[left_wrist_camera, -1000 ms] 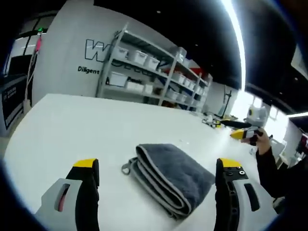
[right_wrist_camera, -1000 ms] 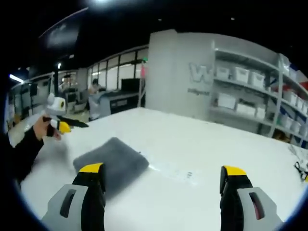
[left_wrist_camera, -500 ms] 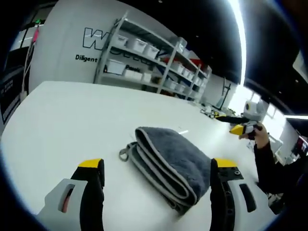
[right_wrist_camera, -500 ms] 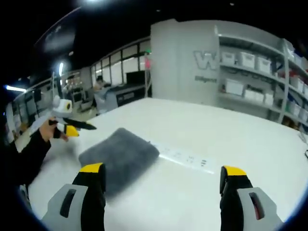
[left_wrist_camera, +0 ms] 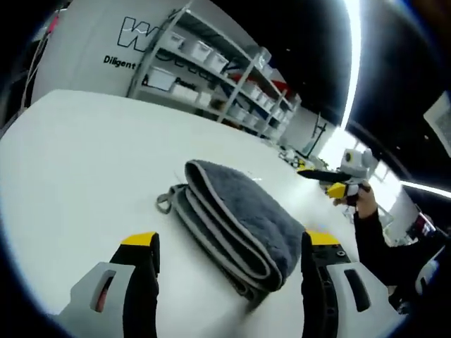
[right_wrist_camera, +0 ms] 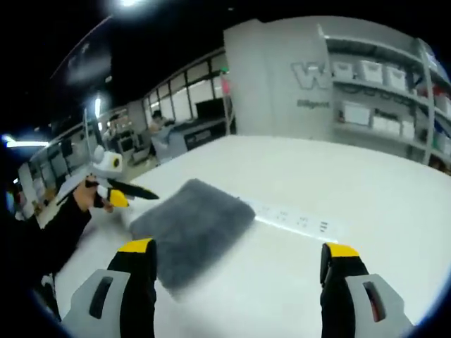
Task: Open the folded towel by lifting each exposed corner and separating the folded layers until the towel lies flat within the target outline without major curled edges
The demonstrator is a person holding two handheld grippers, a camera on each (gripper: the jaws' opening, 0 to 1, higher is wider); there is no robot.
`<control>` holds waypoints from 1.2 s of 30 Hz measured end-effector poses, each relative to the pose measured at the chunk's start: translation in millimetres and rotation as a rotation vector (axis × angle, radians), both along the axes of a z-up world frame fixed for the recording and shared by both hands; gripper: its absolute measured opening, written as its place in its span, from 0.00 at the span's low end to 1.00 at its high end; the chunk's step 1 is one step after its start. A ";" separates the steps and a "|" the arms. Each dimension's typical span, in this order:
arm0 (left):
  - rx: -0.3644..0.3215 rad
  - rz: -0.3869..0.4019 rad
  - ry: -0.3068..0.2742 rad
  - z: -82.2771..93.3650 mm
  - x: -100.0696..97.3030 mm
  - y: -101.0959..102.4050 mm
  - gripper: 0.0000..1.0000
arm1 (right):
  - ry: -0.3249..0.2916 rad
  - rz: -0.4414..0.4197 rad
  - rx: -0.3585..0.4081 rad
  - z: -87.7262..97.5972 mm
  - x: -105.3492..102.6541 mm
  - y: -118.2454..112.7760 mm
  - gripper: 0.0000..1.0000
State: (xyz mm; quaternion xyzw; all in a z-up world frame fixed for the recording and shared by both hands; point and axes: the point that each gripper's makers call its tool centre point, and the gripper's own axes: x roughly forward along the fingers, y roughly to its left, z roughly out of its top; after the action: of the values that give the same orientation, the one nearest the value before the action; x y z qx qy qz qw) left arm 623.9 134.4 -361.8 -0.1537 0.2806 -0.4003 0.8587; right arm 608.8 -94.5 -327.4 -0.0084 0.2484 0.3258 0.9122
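Now left tool [left_wrist_camera: 224, 246] spread, straddling folded towel [left_wrist_camera: 236, 218]; right tool [right_wrist_camera: 236, 253] spread, empty.

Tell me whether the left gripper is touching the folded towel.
Apart: in the left gripper view, the left gripper stands open, white table showing between its fingertips and the towel.
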 end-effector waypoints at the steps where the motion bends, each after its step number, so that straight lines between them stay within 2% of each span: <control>1: -0.005 -0.005 0.007 -1.4 -2.2 -2.1 0.78 | 0.005 0.003 -0.002 -1.0 2.7 -0.8 0.96; 5: -0.026 -0.025 0.036 -7.0 -7.6 -6.0 0.75 | 0.030 0.023 0.015 -3.0 -0.2 2.0 0.92; 8: -0.033 -0.056 0.052 -12.7 -13.1 -9.1 0.72 | 0.057 0.038 0.093 2.1 5.7 4.3 0.88; 13: -0.060 -0.066 0.076 -17.1 -18.1 -15.6 0.71 | 0.108 0.054 0.137 -8.4 14.8 8.3 0.85; 19: -0.053 -0.082 0.082 -23.6 -21.1 -18.6 0.69 | 0.140 0.083 0.126 -21.9 18.2 22.2 0.85; 22: -0.045 -0.133 0.079 -25.1 -30.5 -26.4 0.69 | 0.169 0.105 0.124 -33.2 14.0 31.6 0.84; 24: -0.050 -0.140 0.080 -24.7 -30.4 -27.7 0.69 | 0.185 0.113 0.123 -39.6 12.4 36.7 0.84; 36: -0.082 -0.153 0.091 -24.8 -20.3 -27.5 0.63 | 0.203 0.121 0.132 -47.2 8.3 44.2 0.79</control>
State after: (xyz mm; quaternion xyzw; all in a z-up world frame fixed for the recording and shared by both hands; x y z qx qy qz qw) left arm 603.6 106.9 -386.6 -0.1850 0.3134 -0.4684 0.8051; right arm 617.1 -50.3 -374.6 0.0695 0.3167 0.3952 0.8595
